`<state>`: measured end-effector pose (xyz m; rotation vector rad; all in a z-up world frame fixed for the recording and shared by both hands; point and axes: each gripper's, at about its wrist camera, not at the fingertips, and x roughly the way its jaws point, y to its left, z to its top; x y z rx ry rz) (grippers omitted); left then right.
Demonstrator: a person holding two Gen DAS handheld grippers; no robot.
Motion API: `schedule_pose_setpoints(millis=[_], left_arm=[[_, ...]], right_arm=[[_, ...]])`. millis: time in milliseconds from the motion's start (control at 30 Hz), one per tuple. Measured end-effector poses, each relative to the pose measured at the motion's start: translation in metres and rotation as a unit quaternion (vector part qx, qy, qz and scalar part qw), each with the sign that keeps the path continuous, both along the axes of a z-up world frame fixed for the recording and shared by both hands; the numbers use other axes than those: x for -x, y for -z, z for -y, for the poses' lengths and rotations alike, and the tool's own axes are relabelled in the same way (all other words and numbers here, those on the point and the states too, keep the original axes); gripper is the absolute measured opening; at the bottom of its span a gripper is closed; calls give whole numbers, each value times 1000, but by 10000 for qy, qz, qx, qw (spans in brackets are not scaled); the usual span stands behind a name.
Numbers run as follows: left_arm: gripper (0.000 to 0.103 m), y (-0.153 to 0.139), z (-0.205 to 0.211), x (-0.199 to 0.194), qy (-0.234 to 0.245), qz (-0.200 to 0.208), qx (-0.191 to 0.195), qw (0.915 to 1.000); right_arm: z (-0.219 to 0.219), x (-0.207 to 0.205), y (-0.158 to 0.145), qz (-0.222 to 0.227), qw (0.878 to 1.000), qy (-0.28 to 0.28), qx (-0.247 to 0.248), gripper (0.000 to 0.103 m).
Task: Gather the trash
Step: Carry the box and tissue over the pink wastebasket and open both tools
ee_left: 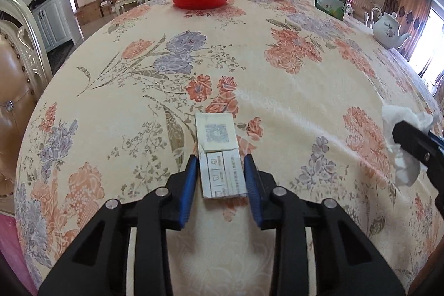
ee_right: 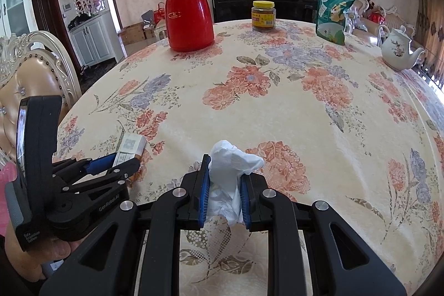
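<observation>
Clamped between the right gripper's [ee_right: 223,186] blue pads, a crumpled white tissue [ee_right: 231,171] sticks up. Only the left wrist view shows the left gripper [ee_left: 222,174] pinching the small white printed carton [ee_left: 219,154] on the floral tablecloth [ee_left: 277,79].

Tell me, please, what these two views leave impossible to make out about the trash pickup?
- Small box, left wrist view: its print is too small to read.
- Same box, right wrist view: the left gripper covers its near end.
- Crumpled tissue, left wrist view: the right gripper hides part.
- No bin shows.
</observation>
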<state>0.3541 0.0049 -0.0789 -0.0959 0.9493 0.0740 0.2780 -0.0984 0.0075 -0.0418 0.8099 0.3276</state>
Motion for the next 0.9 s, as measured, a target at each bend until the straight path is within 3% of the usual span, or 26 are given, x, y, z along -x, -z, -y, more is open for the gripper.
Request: schedule_pose_setpoints(millis=[267, 900], left_arm=[[33, -23, -14, 34, -112, 345, 246, 9990], [33, -105, -47, 123, -426, 1160, 158, 9922]], right_arm=[[-2, 6, -10, 116, 9999, -33, 22, 20], [-27, 41, -61, 706, 9966, -414, -94, 20]])
